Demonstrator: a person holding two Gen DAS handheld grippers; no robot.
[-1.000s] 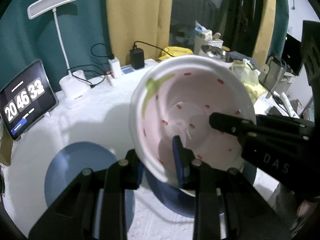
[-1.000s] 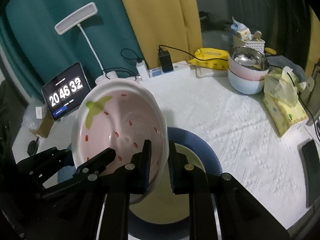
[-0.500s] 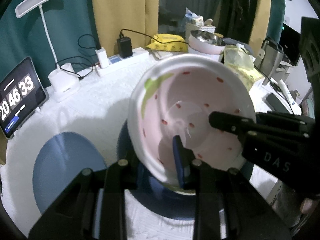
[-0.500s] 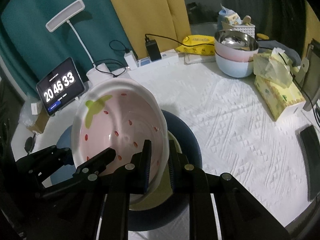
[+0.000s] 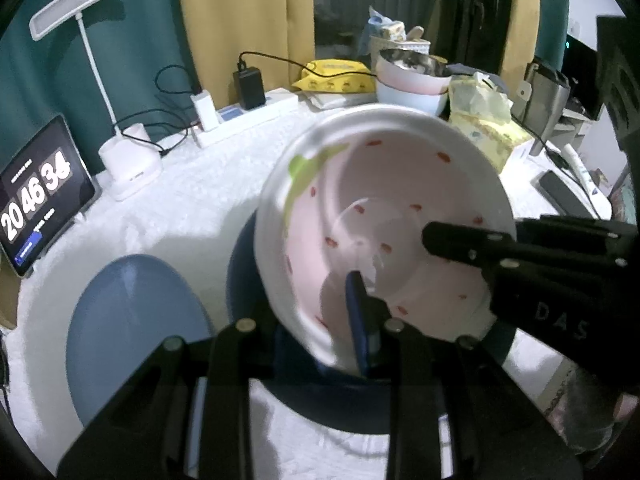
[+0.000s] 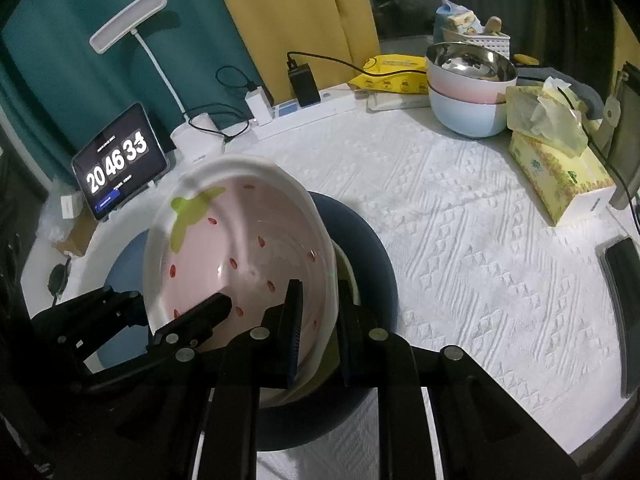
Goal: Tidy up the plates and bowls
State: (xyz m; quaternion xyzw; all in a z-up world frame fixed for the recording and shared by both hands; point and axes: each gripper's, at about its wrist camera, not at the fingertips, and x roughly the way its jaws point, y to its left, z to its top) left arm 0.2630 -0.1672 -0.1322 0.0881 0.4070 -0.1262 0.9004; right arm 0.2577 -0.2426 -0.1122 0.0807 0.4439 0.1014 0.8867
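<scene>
A pink strawberry-patterned bowl (image 5: 384, 208) hangs tilted over a dark blue dish (image 6: 372, 256) with a yellowish inside. My left gripper (image 5: 320, 320) is shut on the bowl's near rim, one blue-padded finger inside and the other hidden under the wall. My right gripper (image 6: 320, 292) is shut on the opposite rim (image 6: 328, 264), one finger each side. Each view shows the other gripper reaching into the bowl: the right gripper (image 5: 460, 240) and the left gripper (image 6: 192, 320). A flat blue plate (image 5: 132, 320) lies on the cloth to the left of the dish.
At the back right stand stacked bowls (image 6: 468, 92) topped by a steel one, beside a tissue box (image 6: 560, 168). A tablet clock (image 6: 120, 164), desk lamp (image 6: 128, 20) and power strip (image 6: 304, 112) line the back. A phone (image 6: 624, 280) lies at the right edge.
Both grippers have carried the pink bowl a little lower and across, so that it hangs over the dark blue dish. Both grips look unchanged.
</scene>
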